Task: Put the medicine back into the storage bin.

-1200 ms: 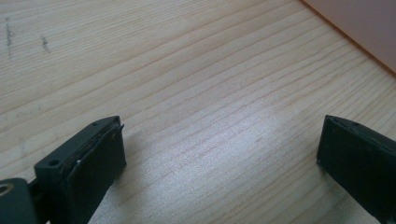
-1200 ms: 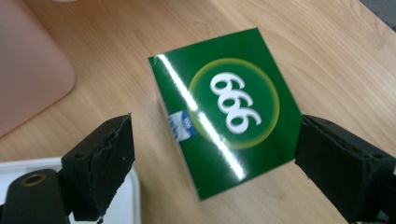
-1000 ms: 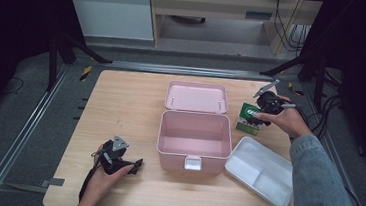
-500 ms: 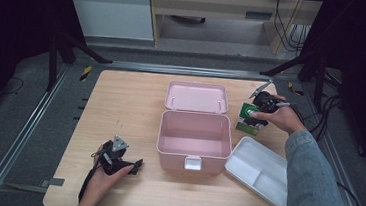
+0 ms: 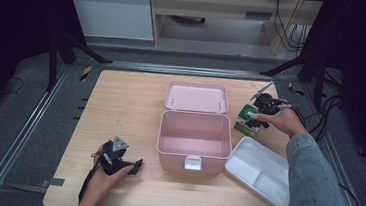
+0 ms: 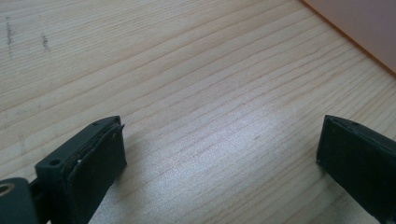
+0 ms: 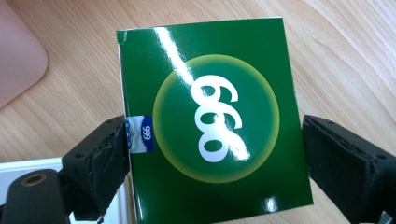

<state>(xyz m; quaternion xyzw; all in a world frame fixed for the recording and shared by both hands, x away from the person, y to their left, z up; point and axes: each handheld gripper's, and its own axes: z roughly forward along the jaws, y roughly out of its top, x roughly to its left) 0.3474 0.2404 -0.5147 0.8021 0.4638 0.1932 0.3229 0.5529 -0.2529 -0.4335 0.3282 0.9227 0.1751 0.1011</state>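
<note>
My right gripper stands spread astride the green box, which lies flat beside the pink case. I judge it light, glossy, crushable: grip both side edges gently. Left gripper rests open on the table.

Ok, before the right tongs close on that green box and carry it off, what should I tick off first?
1. Green box sits between the right tongs: ok.
2. Firm grip: not ok; the left jaw touches the box edge, the right jaw stands off it.
3. Pink case is open, lid back, inside bare: ok.
4. Left tongs are open over bare table, away from the case: ok.
5. White tray lies beside the case, off the path: ok.
6. Box sealed: cannot tell.
</note>
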